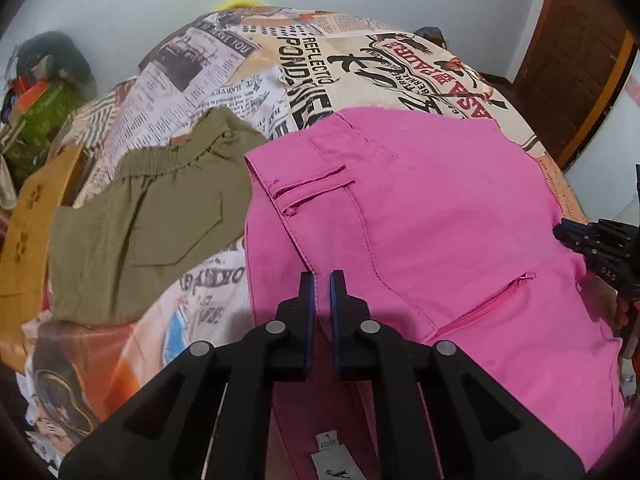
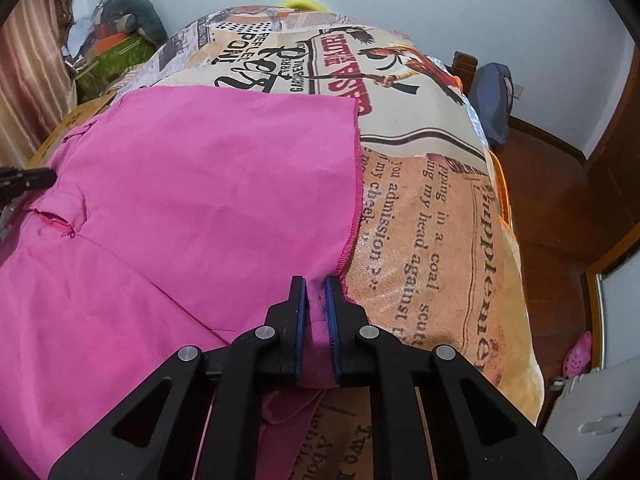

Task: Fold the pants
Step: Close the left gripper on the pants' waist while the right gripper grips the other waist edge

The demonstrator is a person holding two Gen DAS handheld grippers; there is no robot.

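Pink cotton-like fabric fills most of both views: the pink pants [image 1: 420,216] lie spread on a bed cover printed like old newspapers [image 1: 320,64]. I take the pants as the landmark for all places.

The left gripper [image 1: 322,280] sits at the near edge of the pants, close to the waistband where a white label [image 1: 330,456] shows. Its two blue-lined fingers are almost together and pink cloth passes between them, so I judge it is clamped on the pants. The right gripper [image 2: 316,284] is at the near right corner of the pants, next to the overlocked raw edge [image 2: 354,200]. Its fingers are also narrow with pink cloth between them, so it seems to hold the fabric too.

Left of the pants, an olive green garment [image 1: 152,216] lies already folded, partly under the pink edge. Farther left is a mustard yellow piece [image 1: 28,232].

As for progress, the pants look like they have one fold made, because the pocket side and the hem side lie in one flat block. In my judgement, at least one more fold is left to reach a compact size like the olive one.
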